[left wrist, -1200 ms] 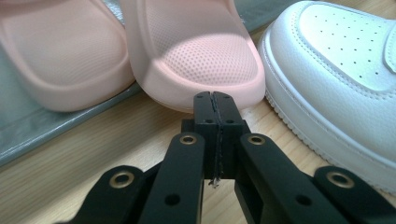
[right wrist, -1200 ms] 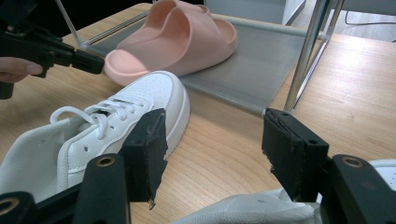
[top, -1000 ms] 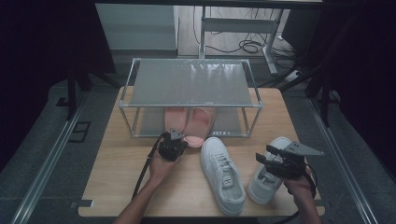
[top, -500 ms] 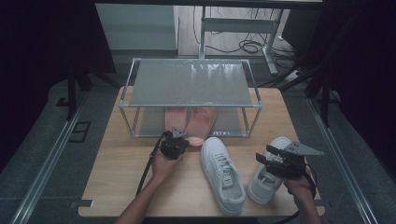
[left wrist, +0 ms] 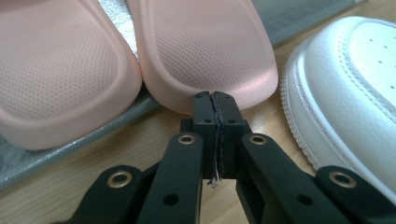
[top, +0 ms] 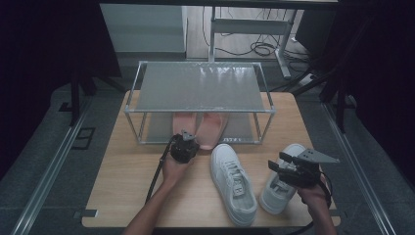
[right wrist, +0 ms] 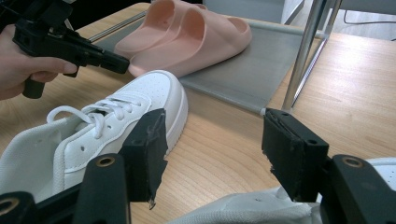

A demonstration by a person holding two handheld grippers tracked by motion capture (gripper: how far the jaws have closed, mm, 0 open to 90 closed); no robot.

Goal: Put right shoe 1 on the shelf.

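Pink slides (left wrist: 205, 51) sit side by side on the rack's lower shelf (top: 244, 128). The left tongs (left wrist: 215, 100), clenched empty, nudge one heel in (probably final seating). Next, the right tongs (right wrist: 212, 149), released, should grasp the white sneaker (top: 281, 183) beneath them.

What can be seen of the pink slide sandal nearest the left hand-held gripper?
The pink slide sandal looks like soft moulded foam, with a finely dotted footbed and a raised, rounded rim. It lies flat on the rack's grey lower shelf, side by side with its twin, its end overhanging the shelf edge. The left hand-held gripper, jaws shut, meets that end.
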